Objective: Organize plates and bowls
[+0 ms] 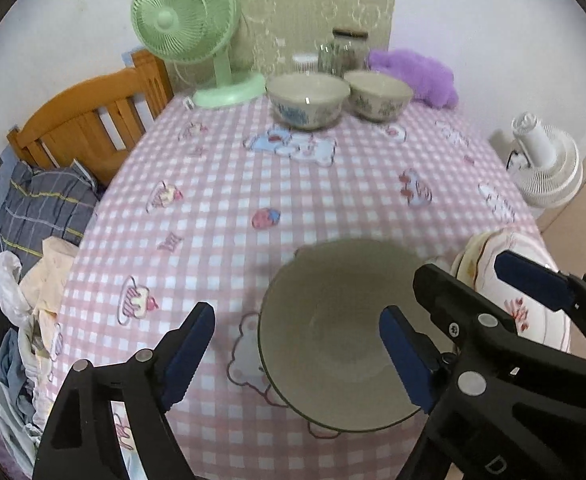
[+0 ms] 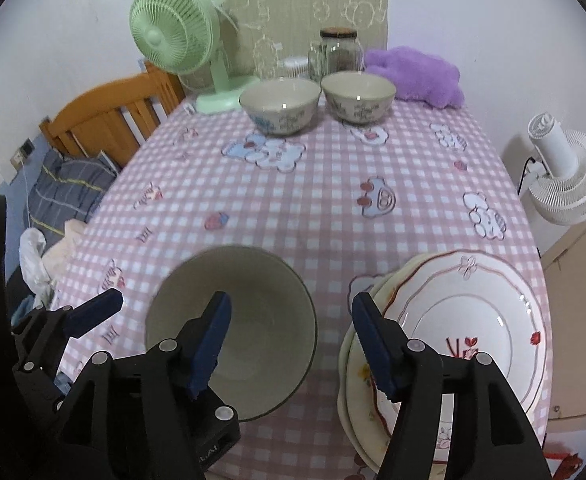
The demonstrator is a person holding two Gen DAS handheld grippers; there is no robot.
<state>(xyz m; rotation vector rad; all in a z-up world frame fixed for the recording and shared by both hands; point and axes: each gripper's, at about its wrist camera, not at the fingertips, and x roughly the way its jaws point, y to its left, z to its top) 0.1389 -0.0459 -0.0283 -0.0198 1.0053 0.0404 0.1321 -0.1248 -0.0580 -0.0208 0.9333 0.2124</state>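
Both tools are spread wide with nothing in them: the left tool (image 1: 297, 356) has its jaws either side of the big empty bowl's (image 1: 333, 344) near-left rim, and the right tool (image 2: 289, 344) straddles the gap between that bowl and the stack of plates (image 2: 469, 320). The bowl sits free on the surface (image 2: 293, 184) at the near edge, the plates just beside it to the right, and two smaller patterned bowls (image 2: 279, 106) wait at the far end. My worry: the plate stack sits close to the near right corner, so a careless nudge from the right tool could probably shove it over the edge. A thin rim pinch on that wide bowl could also slip. The cloth is pink gingham with cartoon bears, with a green fan (image 2: 173, 36), jars and a purple plush (image 2: 421, 76) at the back, and a bed with laundry on the left.
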